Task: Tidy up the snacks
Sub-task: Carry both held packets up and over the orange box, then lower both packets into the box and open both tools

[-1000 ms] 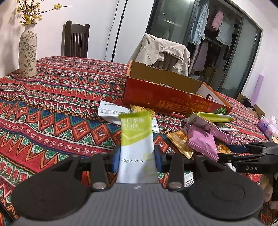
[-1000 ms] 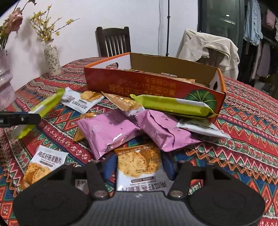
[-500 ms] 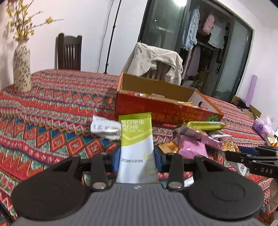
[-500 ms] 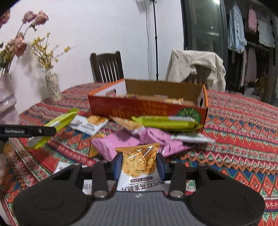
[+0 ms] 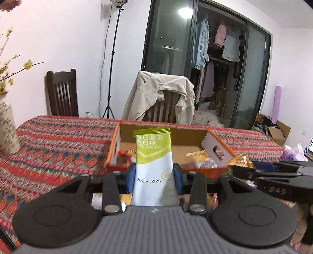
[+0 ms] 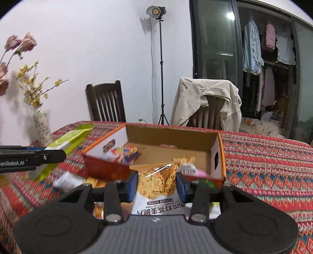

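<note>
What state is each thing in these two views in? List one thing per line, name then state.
Left claw: shut on the green-and-white snack bar.
Green-and-white snack bar: held, lifted off the table.
Right claw: shut on the orange-and-white cracker packet.
Orange-and-white cracker packet: held, crumpled.
Orange cardboard box: open on top, holding some snacks.
Beige jacket: draped over a chair back.
Studio light: switched on.
</note>
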Tool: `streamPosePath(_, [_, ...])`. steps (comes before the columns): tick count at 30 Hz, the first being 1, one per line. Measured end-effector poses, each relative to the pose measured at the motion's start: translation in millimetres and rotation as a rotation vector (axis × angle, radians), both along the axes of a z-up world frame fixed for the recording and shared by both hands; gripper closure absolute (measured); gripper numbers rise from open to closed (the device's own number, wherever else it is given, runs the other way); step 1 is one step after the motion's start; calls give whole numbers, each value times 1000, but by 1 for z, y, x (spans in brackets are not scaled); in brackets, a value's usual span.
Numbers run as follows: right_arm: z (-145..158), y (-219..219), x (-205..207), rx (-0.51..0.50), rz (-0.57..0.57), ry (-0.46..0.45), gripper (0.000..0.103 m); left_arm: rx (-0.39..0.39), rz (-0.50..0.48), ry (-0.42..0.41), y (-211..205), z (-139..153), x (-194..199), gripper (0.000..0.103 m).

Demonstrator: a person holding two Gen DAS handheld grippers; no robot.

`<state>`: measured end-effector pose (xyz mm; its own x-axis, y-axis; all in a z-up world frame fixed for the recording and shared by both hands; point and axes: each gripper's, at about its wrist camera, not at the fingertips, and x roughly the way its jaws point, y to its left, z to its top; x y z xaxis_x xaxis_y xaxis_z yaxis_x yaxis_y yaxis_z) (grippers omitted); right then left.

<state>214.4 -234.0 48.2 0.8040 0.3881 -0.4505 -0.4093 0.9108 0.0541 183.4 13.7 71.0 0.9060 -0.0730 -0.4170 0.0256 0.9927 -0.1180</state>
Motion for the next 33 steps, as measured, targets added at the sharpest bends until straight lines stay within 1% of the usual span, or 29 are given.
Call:
streamPosePath(6, [11, 14, 46, 14, -68, -16, 62, 8, 13, -21, -15, 12, 47, 63])
streamPosePath(11, [7, 16, 85, 25, -131, -14, 62, 5, 37, -8, -22, 10, 89, 63])
streamPosePath(15, [1, 14, 108, 37, -172, -25, 62, -4, 57, 5, -24, -4, 118, 63])
streamPosePath(18, [-9, 12, 122, 35, -203, -43, 62, 16, 70, 21, -26, -17, 136, 63])
streamPosePath(24, [-28, 6, 130, 57, -190, -49, 62, 37, 93, 33, -21, -43, 150, 63])
streamPosePath(26, [-33, 7, 132, 58, -180, -48, 61, 54, 101, 41, -19, -49, 153, 63])
streamPosePath(28, [-38, 10, 136, 43, -166, -30, 60, 53, 104, 36, -17, -51, 153, 61])
streamPosePath(29, [-41, 12, 137, 34, -164, -24, 58, 50, 110, 29, -16, -51, 151, 58])
streamPosePath(30, [-43, 13, 137, 27, -168, -21, 56, 46, 110, 20, -15, -50, 150, 42])
streamPosePath(31, [-44, 14, 137, 22, -169, -20, 53, 42, 116, 10, -14, -49, 149, 18])
streamPosePath(32, [-44, 13, 137, 24, -171, -16, 39, 38, 128, -4, -13, -48, 146, 8])
streamPosePath(33, [-44, 12, 137, 33, -172, -15, 19, 37, 145, -27, -12, -47, 143, 0])
